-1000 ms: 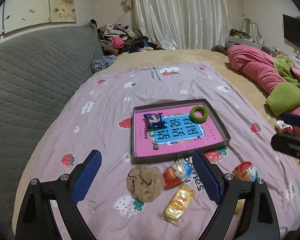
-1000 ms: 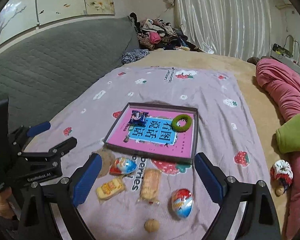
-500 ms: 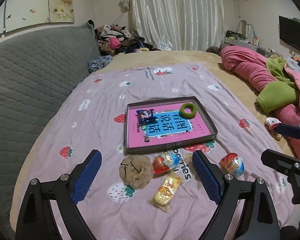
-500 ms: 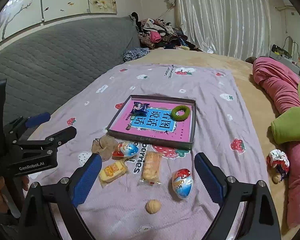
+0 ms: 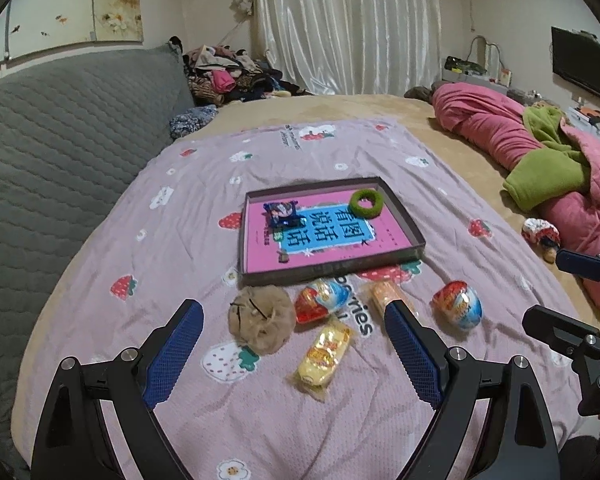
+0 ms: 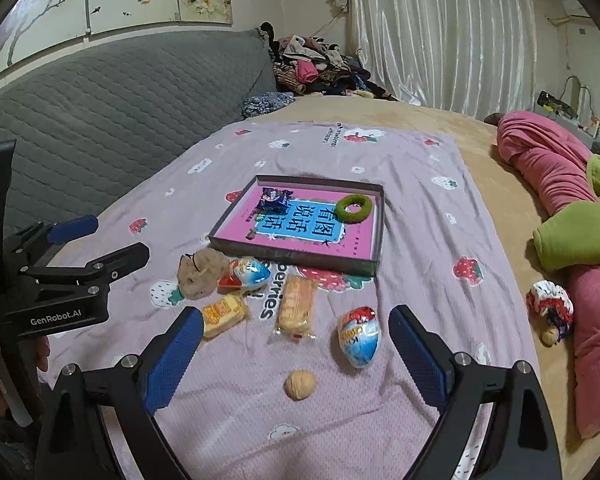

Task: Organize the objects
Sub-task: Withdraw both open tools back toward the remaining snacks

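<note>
Before the tray (image 5: 332,270): snacks, two eggs (image 6: 358,342), walnut (image 6: 299,385); left gripper (image 5: 292,354) and right gripper (image 6: 294,356) are held open, empty.

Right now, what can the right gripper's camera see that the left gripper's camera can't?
Only the right wrist view shows the walnut lying near the camera, and the left gripper off to its left side.

Only the left wrist view shows the wall TV, and the right gripper at its right edge.

Both show the box holding the green ring and a blue packet, with two foil eggs, snack packs and a tan scrunchie on the blanket in front.
</note>
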The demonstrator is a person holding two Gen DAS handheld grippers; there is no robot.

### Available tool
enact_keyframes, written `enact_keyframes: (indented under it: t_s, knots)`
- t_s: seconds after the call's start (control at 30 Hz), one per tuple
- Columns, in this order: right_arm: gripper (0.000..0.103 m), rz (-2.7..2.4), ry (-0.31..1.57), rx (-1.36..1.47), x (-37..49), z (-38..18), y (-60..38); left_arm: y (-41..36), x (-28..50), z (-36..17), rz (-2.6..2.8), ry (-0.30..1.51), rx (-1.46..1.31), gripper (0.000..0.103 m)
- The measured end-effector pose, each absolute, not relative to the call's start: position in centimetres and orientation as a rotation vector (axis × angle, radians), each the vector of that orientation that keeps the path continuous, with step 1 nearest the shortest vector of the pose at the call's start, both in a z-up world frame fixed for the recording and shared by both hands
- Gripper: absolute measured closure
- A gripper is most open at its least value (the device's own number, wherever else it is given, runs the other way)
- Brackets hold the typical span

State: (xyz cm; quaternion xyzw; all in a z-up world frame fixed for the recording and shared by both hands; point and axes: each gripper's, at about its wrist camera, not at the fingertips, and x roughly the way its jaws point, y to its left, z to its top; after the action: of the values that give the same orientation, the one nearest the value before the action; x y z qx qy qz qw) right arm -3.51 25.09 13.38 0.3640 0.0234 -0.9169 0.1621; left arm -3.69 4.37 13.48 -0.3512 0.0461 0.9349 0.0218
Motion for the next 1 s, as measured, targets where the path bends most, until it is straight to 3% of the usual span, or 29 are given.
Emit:
enact_keyframes:
  t_s: [0.73, 1.0]
  knots:
    - [0.009, -2.690, 0.215, 1.022, -0.1, 6.6, 22.6, 3.9, -2.0, 6.2, 2.844, 0.072, -1.099, 0.010]
    - [0.009, -2.702, 0.183, 1.020, 0.3, 5.4, 22.6, 4.0, -1.8, 4.4, 2.803, 0.044, -1.094, 0.011]
